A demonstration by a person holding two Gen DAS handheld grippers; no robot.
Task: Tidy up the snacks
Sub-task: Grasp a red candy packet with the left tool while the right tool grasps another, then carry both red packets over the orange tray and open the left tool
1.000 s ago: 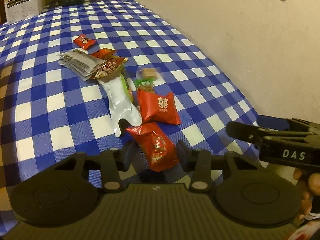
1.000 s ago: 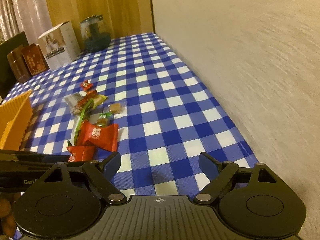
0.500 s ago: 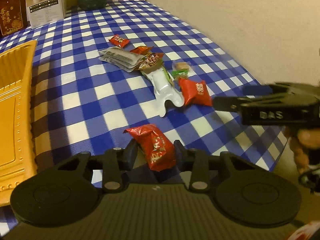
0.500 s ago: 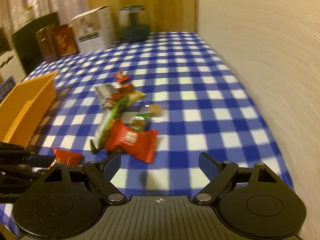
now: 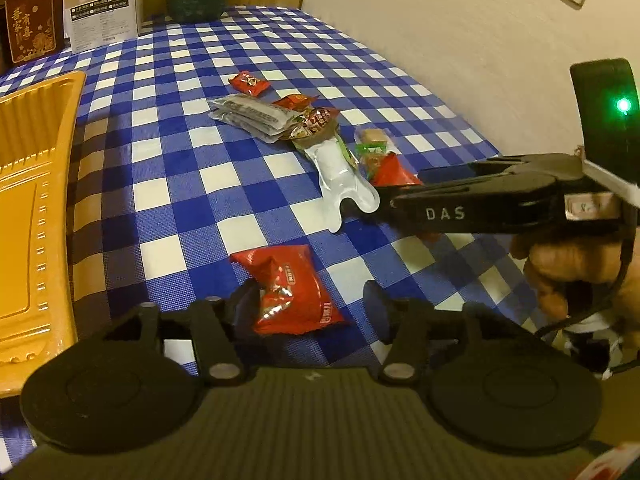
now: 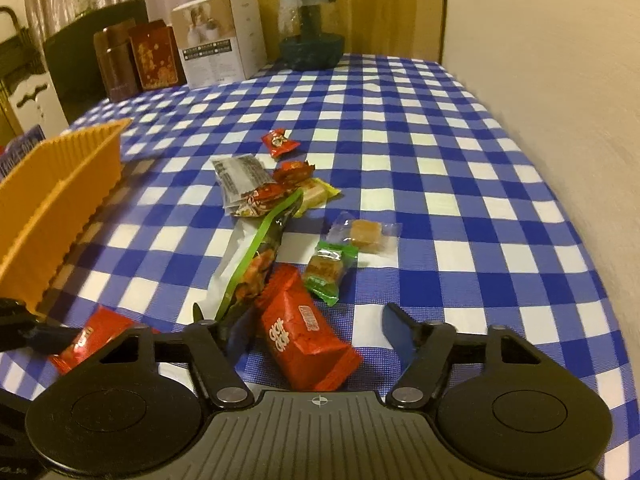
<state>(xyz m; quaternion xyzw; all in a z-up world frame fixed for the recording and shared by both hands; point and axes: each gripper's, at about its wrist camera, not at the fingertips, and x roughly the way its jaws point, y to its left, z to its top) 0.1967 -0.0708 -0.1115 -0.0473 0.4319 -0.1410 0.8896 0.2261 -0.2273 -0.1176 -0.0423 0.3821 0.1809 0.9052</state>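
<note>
Left wrist view: the left gripper [image 5: 310,300] has just been opening, its jaws now apart around a red snack packet [image 5: 290,290] lying on the checked tablecloth [image 5: 168,184], beside an orange tray [image 5: 36,200]. Right wrist view: the right gripper [image 6: 310,334] has just been closing, jaws straddling another red packet [image 6: 304,344] without pinching it.

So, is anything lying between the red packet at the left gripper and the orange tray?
Nothing visible does. The red packet lies between the left gripper's open fingers, and only bare checked tablecloth separates it from the orange tray.
</note>
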